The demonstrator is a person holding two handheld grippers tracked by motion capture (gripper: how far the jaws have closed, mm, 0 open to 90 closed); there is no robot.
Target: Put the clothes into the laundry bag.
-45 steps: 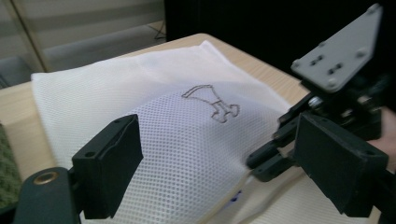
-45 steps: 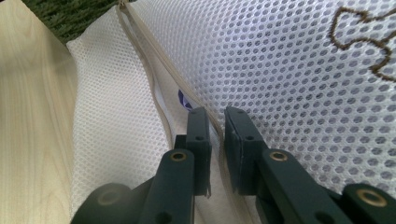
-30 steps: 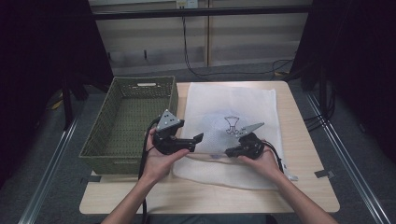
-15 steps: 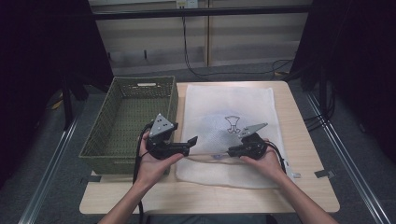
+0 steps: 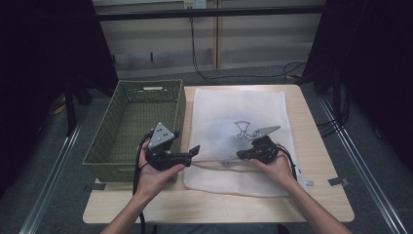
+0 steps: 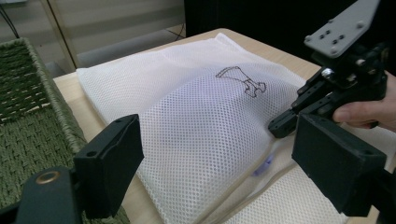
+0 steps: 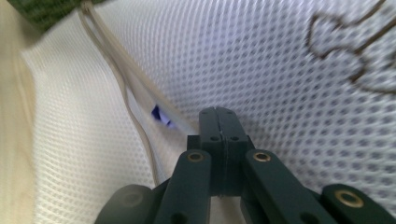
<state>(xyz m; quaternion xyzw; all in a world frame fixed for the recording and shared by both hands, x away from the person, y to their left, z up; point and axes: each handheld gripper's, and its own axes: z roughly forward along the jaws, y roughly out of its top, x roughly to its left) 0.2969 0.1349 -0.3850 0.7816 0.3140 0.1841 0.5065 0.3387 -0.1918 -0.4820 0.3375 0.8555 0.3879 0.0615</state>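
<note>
A white mesh bag (image 5: 238, 107) with a small dark printed figure (image 5: 242, 129) lies flat on the table, bulging in the middle. My right gripper (image 5: 241, 155) is shut on the bag's near seam, its closed jaws pressed into the mesh (image 7: 280, 60) beside a small blue tag (image 7: 161, 114). My left gripper (image 5: 194, 152) is held open at the bag's left edge, its jaws wide apart. In the left gripper view (image 6: 219, 172) the bag (image 6: 196, 107) lies between its jaws, with the right gripper (image 6: 280, 127) beyond.
A green woven basket (image 5: 131, 117) stands empty on the left of the table, right beside the bag (image 6: 28, 116). Bare wooden tabletop (image 5: 316, 146) shows to the right of the bag and along the near edge. Cables trail on the floor behind.
My left gripper has drawn back a little to the left and toward the person, still open. The right gripper has stayed at the bag's seam.
</note>
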